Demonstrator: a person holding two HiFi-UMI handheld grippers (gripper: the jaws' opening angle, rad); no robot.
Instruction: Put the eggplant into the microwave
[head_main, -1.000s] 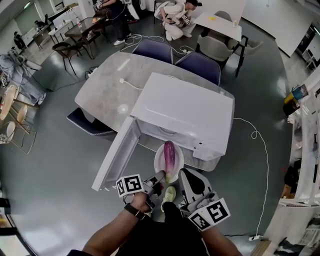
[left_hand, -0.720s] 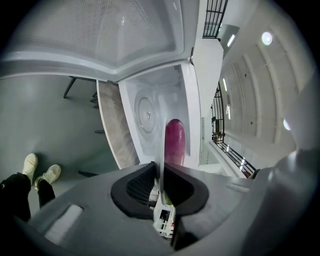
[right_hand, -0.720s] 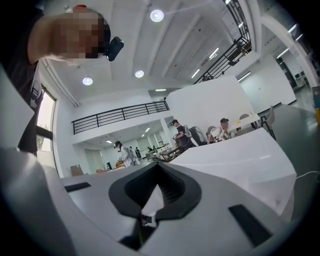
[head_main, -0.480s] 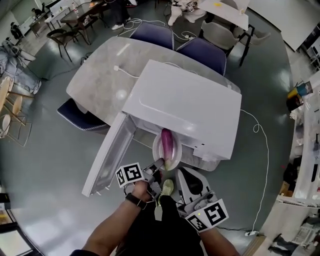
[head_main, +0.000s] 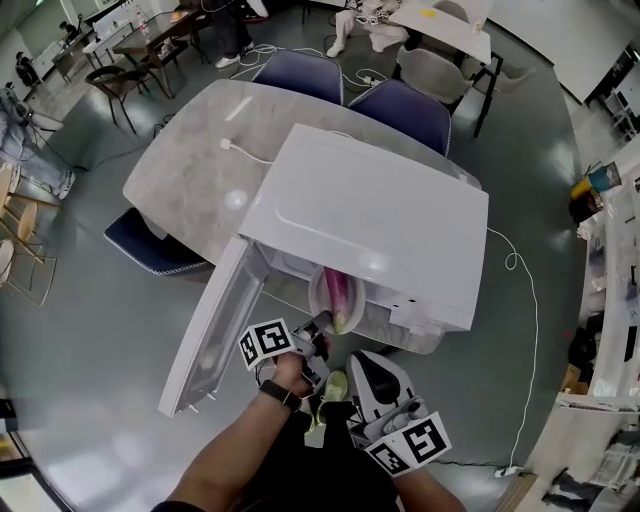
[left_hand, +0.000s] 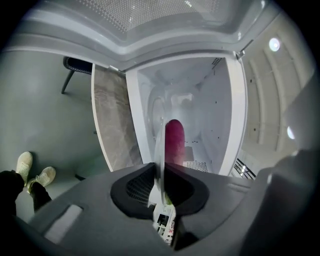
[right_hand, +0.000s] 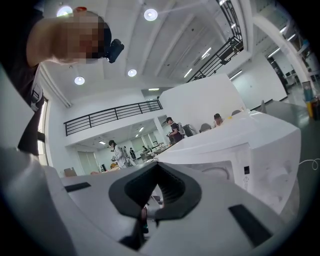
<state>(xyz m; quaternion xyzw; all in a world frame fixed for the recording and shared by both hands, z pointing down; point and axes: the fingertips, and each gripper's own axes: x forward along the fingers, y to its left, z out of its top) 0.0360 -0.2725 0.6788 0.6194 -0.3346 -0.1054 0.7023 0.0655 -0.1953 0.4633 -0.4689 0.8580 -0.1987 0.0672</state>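
A purple eggplant (head_main: 341, 293) lies on a white plate (head_main: 322, 300) at the mouth of the white microwave (head_main: 380, 220), half under its top edge. My left gripper (head_main: 318, 325) is shut on the plate's near rim. In the left gripper view the plate (left_hand: 159, 145) shows edge-on between the jaws of the left gripper (left_hand: 160, 180), with the eggplant (left_hand: 174, 142) beyond and the microwave cavity (left_hand: 200, 110) straight ahead. The microwave door (head_main: 210, 330) hangs open to the left. My right gripper (head_main: 365, 365) stays below the microwave front, shut and empty; its view shows the right gripper (right_hand: 156, 187) shut, beside the microwave (right_hand: 260, 155).
The microwave stands at the near edge of a marble table (head_main: 200, 160) with a white cable (head_main: 245, 150) on it. Dark blue chairs (head_main: 400, 110) surround the table. A cord (head_main: 520, 330) trails across the floor on the right. People work at far tables (head_main: 150, 40).
The plate with the eggplant has moved forward, further under the microwave's top edge, carried by the left gripper. Both grippers have sunk a little. The door stays open.
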